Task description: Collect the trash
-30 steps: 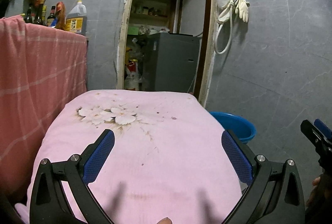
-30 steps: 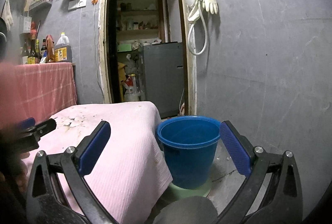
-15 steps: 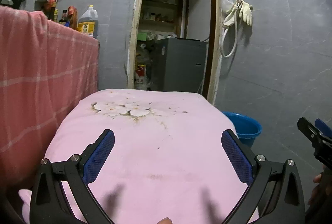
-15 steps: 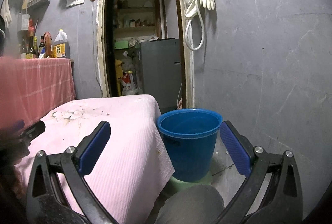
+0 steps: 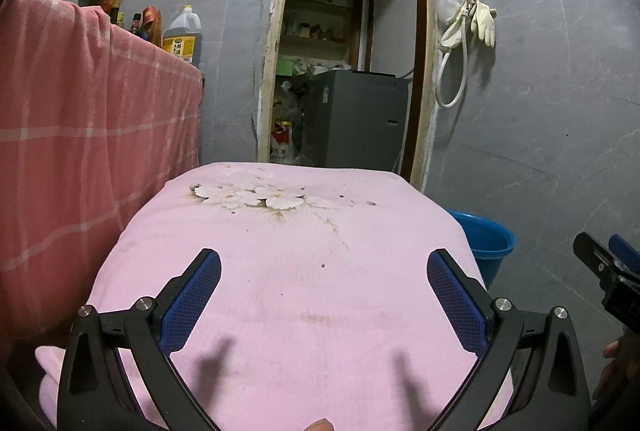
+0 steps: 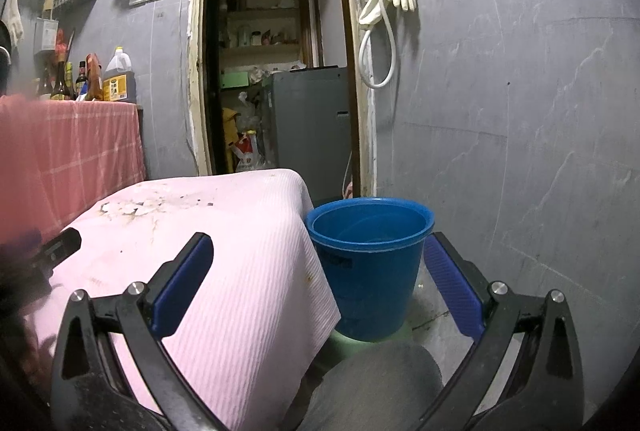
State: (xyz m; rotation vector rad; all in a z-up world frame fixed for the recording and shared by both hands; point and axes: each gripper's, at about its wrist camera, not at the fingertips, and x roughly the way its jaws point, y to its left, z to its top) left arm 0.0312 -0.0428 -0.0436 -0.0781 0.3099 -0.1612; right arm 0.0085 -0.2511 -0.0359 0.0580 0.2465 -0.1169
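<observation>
My left gripper point(image 5: 324, 291) is open and empty, held low over a pink cloth with a white flower print point(image 5: 280, 271) that covers a low table. My right gripper point(image 6: 320, 279) is open and empty, to the right of the table, facing a blue bucket point(image 6: 368, 263) that stands on a green stool beside the table's right edge. The bucket point(image 5: 486, 243) also shows at the right of the left wrist view. A few small dark specks lie on the cloth point(image 5: 370, 203). I see no clear piece of trash.
A tall counter draped in red checked cloth point(image 5: 80, 135) stands to the left, with bottles and an oil jug point(image 5: 182, 39) on top. A doorway point(image 5: 344, 71) with a grey appliance is behind the table. A grey tiled wall point(image 6: 520, 111) is to the right. A knee point(image 6: 380, 387) is below.
Both grippers have lowered and tilted a little, so the table and bucket sit higher in view. Both stay open and empty.
</observation>
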